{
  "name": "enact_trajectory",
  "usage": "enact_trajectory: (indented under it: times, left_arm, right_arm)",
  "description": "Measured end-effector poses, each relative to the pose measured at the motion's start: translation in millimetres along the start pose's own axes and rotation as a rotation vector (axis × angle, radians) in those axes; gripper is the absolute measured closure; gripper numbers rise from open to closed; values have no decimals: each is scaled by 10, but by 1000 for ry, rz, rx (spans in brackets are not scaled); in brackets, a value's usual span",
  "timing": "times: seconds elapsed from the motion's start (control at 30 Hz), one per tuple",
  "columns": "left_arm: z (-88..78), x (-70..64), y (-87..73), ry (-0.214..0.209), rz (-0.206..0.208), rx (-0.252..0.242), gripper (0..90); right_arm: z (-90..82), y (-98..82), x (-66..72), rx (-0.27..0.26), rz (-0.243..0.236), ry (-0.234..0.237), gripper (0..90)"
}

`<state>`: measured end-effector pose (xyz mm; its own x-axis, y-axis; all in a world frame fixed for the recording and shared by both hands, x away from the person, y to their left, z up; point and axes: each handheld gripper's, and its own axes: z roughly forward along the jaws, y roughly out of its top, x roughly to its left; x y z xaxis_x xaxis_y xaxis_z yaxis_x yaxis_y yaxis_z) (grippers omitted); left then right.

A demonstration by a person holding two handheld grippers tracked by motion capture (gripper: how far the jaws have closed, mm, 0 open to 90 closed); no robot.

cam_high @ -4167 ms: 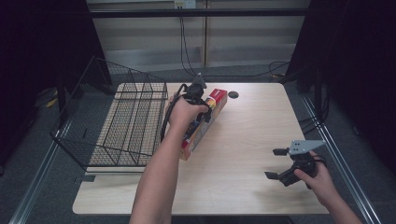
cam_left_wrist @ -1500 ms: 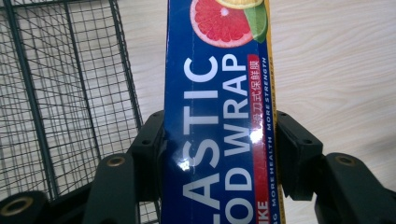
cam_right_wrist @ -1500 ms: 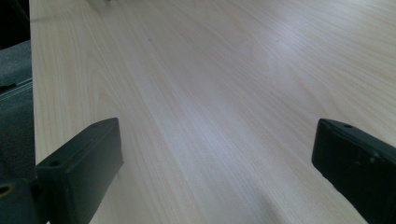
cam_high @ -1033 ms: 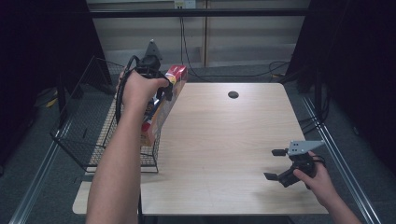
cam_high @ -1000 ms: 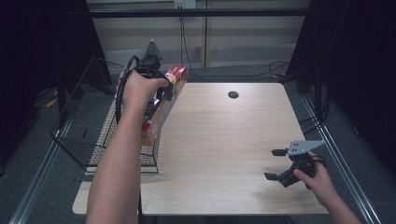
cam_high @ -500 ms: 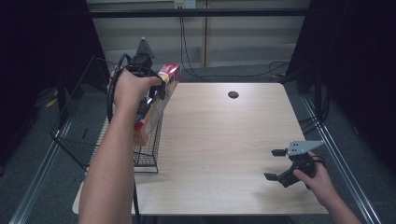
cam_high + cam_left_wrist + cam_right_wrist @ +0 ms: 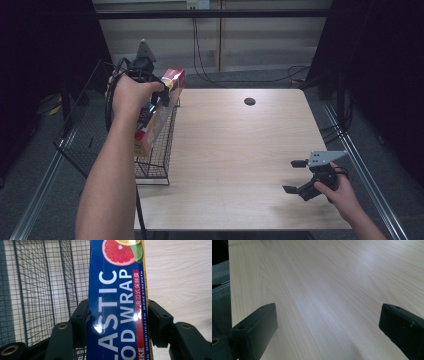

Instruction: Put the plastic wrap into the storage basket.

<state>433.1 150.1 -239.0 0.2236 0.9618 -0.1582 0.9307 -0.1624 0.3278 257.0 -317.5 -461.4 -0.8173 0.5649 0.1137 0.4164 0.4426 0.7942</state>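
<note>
— Blue cardboard, long and narrow, with a grapefruit printed near one end: that plastic food wrap box (image 7: 116, 302) is what the left gripper (image 7: 159, 96) is carrying. Where does it sit right now?

— In the air, at the near right edge of the black wire mesh basket (image 7: 90, 145). In the high view the box (image 7: 157, 114) hangs slanted, its red end up and away from the person, its lower end dipping toward the basket's right wall.

— And the grip?

— Clenched across the box's width. The left gripper view shows the two black fingers (image 7: 160, 320) pressed against its long side edges, so the long axis runs straight out along the fingers, with most of the length beyond them.

— So which way does the box have to go?

— My reading is leftward and down. The basket's floor lies to the left of the box in the left gripper view, the pale wooden desk (image 7: 240, 150) to its right. The box's lower end looks close to the wire wall, so it probably needs to clear that rim first.

— Anything already in the basket?

— Nothing that I can make out; bare mesh is visible through it.

— The other hand?

— The right gripper (image 7: 299, 176) rests low over the near right corner of the desk, well apart from the box. Its fingers (image 7: 254, 325) are spread wide with only wood grain between them.
</note>
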Motion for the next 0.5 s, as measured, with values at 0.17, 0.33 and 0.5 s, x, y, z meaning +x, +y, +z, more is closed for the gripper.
enact_trajectory:
  times: [0.17, 0.33, 0.5]
  left_arm:
    - [-46, 74, -22, 10, -18, -11, 444]
    - [-71, 138, -41, 14, -31, -12, 445]
    - [-93, 205, -57, 24, -41, -17, 445]
  right_arm:
    - [6, -1, 6, 9, -1, 4, 17]
    - [10, 1, 7, 8, -2, 5, 17]
    - [17, 0, 8, 7, -4, 1, 17]
